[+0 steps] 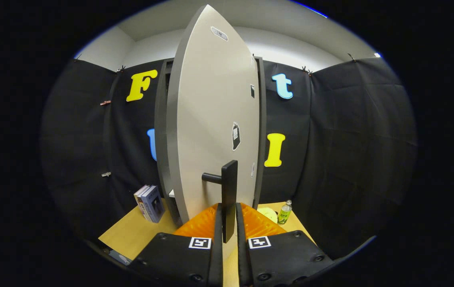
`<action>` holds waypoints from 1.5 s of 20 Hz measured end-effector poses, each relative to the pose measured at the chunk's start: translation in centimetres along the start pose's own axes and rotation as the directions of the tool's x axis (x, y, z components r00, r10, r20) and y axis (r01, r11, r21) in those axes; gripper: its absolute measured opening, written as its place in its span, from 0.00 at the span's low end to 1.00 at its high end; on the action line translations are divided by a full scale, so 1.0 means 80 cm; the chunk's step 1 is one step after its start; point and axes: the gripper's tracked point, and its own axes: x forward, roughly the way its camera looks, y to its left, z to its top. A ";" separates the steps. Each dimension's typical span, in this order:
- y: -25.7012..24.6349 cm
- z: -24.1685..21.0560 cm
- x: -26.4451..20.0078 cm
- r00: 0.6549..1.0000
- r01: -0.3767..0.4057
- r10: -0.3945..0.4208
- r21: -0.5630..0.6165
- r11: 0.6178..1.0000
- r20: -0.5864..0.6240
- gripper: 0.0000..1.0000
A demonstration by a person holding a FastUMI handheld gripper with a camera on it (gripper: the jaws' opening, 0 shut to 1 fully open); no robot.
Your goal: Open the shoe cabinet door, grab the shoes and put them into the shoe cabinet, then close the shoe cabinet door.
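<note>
Black cloth walls behind, wooden table (131, 233) below. Cabinet door (215, 119) swung partly out from the cabinet (162, 131), near edge-on to the fingers. Handle (229, 199) caught between the fingers of the gripper (229, 223), nearly closed, both pressing its flat bar. Books (150, 203) leaning beside the cabinet, a small bottle (285, 212) on the other side. No shoes to be seen.

Likely trouble: slipping off the thin bar if pulled off the door's arc; twisting the grip as the hinge turns; dragging the light cabinet across the table; nudging the bottle while swinging wide.
</note>
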 end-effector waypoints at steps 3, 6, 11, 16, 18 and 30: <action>-0.029 0.015 -0.024 0.998 0.047 -0.047 0.002 0.999 0.033 0.18; -0.051 0.026 -0.050 0.995 0.078 -0.079 0.020 0.997 0.061 0.17; -0.063 0.022 -0.062 0.995 0.079 -0.080 0.015 0.997 0.064 0.17; -0.049 0.003 -0.065 0.998 0.030 -0.030 0.001 1.000 0.048 0.17; -0.032 -0.013 -0.066 0.999 -0.008 0.008 -0.002 1.000 0.040 0.17; 0.116 -0.230 -0.007 0.976 -0.150 0.148 -0.002 0.989 -0.162 0.17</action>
